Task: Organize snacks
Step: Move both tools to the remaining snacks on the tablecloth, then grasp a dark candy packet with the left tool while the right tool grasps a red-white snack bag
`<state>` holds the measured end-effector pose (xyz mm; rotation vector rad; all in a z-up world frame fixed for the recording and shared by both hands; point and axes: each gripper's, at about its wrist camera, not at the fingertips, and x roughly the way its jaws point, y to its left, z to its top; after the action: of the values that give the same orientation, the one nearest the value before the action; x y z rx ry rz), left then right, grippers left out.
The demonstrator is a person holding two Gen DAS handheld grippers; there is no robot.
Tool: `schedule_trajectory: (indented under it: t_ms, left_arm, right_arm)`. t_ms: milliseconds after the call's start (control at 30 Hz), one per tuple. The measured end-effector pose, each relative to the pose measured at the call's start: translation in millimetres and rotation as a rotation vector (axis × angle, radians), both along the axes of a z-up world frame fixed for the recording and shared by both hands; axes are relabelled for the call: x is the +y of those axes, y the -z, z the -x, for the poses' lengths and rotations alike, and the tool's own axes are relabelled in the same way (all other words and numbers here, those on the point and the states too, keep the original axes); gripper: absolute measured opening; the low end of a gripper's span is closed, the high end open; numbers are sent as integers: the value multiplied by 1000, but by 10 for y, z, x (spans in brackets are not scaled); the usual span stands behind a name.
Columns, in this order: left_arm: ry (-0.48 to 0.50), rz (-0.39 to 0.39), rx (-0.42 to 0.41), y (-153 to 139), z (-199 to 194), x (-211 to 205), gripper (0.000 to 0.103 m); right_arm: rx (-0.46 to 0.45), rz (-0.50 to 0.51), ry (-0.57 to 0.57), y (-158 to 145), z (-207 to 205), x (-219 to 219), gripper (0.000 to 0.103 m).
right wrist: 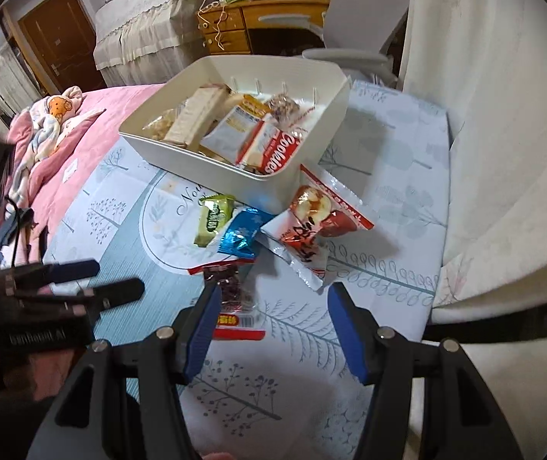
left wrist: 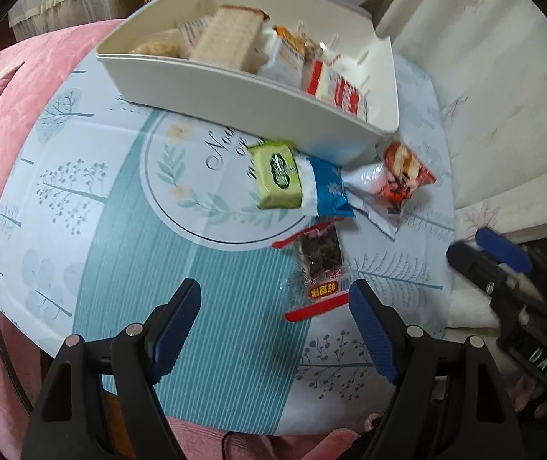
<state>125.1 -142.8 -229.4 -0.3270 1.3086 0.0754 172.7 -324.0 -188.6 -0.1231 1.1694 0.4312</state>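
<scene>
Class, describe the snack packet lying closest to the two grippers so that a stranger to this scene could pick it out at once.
Start at the white bin of snacks on the printed tablecloth; four loose packets lie on the cloth in front of it. The nearest one is the clear packet with red sealed ends. Unlike its green, blue and white-and-red neighbours, it is see-through, showing dark pieces inside.

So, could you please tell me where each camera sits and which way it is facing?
Left wrist: on the left tool, angled steeply down at the patterned cloth; its open fingers frame the view, the right tool at the right edge.
Right wrist: on the right tool, angled down likewise, the left tool at the left.
Shared: white bin, green packet, blue packet.
</scene>
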Motion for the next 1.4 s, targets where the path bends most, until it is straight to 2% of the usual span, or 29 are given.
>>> schedule_trajectory:
  t_ms: [133, 467, 833, 967, 1167, 1267, 1333, 1400]
  left_arm:
    - [8, -28, 33, 127, -135, -136, 78]
    - [13, -33, 105, 545, -449, -402, 78]
    - [10, -89, 144, 825, -569, -520, 78]
    - [0, -67, 150, 871, -611, -568, 69]
    - [0, -66, 154, 873, -672, -621, 64]
    - [-21, -44, 154, 849, -697, -579, 59]
    - [-33, -42, 153, 840, -690, -507, 50]
    - [-43, -38, 157, 824, -687, -484, 47]
  right_arm:
    - [28, -54, 26, 114, -181, -155, 58]
    - [59, -198, 65, 457, -453, -450, 58]
    - [117, -253, 132, 855, -585, -512, 58]
    - [138, -287, 164, 943, -633, -533, 58]
    - [133, -307, 151, 934, -659, -446, 58]
    - [144, -321, 142, 932, -683, -389, 57]
    - [135, -318, 127, 911, -689, -337, 57]
    - [134, -322, 125, 906, -692, -331, 57]
